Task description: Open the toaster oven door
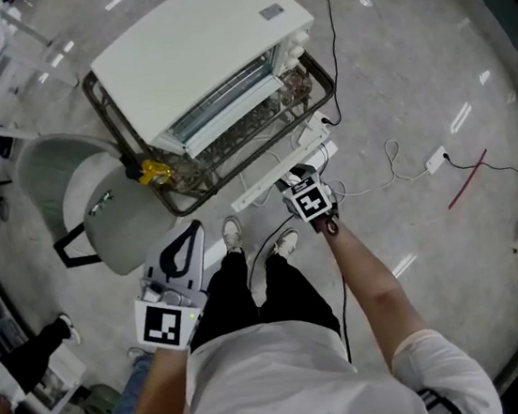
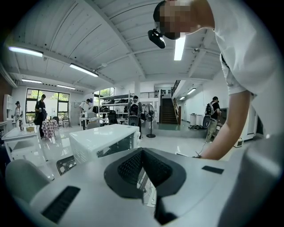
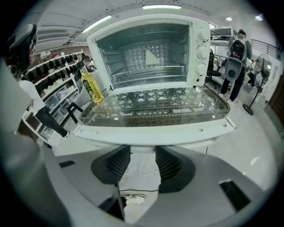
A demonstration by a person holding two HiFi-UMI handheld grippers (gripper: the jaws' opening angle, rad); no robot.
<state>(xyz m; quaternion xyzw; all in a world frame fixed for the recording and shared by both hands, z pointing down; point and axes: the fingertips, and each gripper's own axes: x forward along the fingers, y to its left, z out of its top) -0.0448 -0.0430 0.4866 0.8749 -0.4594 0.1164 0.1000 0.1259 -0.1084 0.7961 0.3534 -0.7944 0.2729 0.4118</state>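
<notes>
Door opening looks nearly complete: the toaster oven door (image 3: 155, 108) lies folded down almost level, its cavity exposed. The right gripper (image 3: 142, 150) has its jaws apart, clamping nothing; the door's handle rail (image 3: 151, 133) runs just beyond their tips. Next, we judge, withdraw clear of the rail. The left gripper (image 2: 141, 151) has closed, empty jaws, well apart from the oven.

The lowered door (image 3: 155, 108) overhangs the front edge of the wire cart (image 1: 322, 72) and bars any approach from underneath. Above it the oven cavity (image 3: 146, 62) lies open. A yellow bottle (image 1: 153, 173) crowds the cart's front-left corner, with a grey chair (image 1: 88, 205) just beyond. Cables (image 1: 393, 160) trail across the floor to the right.
</notes>
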